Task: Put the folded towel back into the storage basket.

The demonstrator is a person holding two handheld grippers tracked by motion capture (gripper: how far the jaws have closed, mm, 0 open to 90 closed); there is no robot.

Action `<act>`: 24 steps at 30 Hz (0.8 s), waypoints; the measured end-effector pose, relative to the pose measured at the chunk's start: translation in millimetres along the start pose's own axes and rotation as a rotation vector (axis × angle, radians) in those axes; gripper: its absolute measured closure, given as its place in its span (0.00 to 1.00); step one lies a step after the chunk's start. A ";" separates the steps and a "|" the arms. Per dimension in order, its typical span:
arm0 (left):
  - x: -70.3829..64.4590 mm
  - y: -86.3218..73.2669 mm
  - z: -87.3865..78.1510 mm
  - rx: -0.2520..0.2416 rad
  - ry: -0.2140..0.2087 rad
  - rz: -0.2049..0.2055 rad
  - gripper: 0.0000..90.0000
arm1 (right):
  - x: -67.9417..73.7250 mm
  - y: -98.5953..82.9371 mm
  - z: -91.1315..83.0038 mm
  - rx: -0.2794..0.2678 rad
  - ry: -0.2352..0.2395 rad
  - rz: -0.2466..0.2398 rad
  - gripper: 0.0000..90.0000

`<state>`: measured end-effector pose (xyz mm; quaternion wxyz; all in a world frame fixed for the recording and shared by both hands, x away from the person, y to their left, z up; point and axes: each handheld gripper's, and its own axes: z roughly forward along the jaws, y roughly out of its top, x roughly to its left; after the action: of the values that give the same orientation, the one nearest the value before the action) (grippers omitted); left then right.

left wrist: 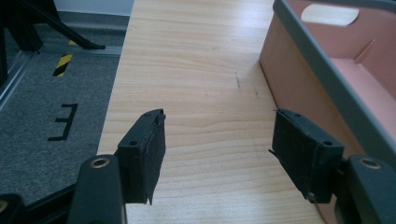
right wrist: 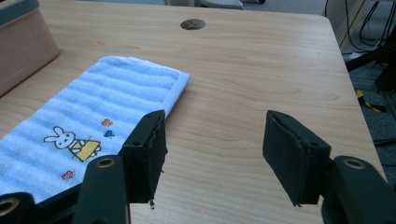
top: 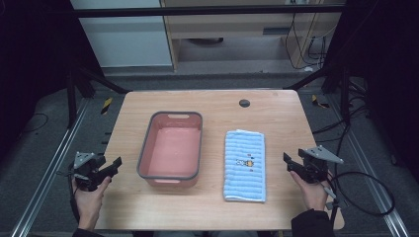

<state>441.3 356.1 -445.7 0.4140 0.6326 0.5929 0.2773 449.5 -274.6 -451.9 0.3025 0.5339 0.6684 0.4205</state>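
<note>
Both hand-held grippers, left (top: pixel 114 166) and right (top: pixel 289 162), wide apart over pale wooden table (top: pixel 276 113), grey carpet (top: pixel 34 148) around.

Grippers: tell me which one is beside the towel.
The right gripper, open, just off the blue striped towel. The left gripper is beside the pink tub.

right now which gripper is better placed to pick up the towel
The right gripper: it sits open just beside the blue towel, whose edge lies by its jaws. The left gripper is across the pink basin, which stands between it and the towel.
</note>
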 end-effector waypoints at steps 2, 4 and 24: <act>-3.7 2.1 -3.9 -0.013 -0.016 -0.002 0.39 | 0.9 0.6 -1.0 -0.002 0.003 -0.002 0.45; -8.0 4.6 -7.5 -0.032 -0.036 -0.004 0.39 | 0.9 1.4 -2.4 -0.010 0.000 -0.005 0.44; -45.7 20.5 -32.0 -0.113 -0.081 0.101 0.42 | 0.2 12.4 -13.4 -0.064 0.001 -0.004 0.50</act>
<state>418.5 318.5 -405.6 0.4582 0.6479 0.5266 0.3050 443.7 -276.6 -434.6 0.3199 0.5224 0.6556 0.4415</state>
